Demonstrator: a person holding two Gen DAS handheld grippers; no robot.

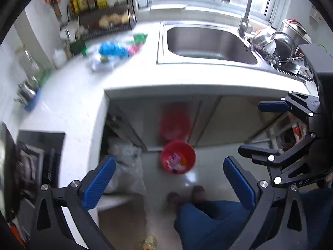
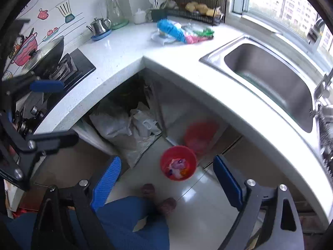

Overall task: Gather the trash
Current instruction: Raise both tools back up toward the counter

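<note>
A red bin (image 1: 178, 156) (image 2: 178, 162) stands on the floor below the counter, with pink, white and orange wrappers inside. A pile of blue, pink and green plastic wrappers (image 1: 112, 52) (image 2: 183, 32) lies on the white counter left of the sink. My left gripper (image 1: 169, 179) hangs high above the floor, open, nothing between its blue pads. My right gripper (image 2: 166, 179) is open and empty too, above the bin. Each gripper shows in the other's view: the right gripper (image 1: 264, 129) at the right edge, the left gripper (image 2: 50, 112) at the left edge.
A steel sink (image 1: 208, 41) (image 2: 270, 79) with a faucet (image 1: 245, 6) is set in the L-shaped counter. A stove with a lidded wok (image 2: 45, 54), a kettle (image 2: 100, 27) and a rack (image 2: 197, 6) stand around it. White bags (image 2: 124, 129) fill the open cabinet. A person's legs (image 1: 208, 218) are below.
</note>
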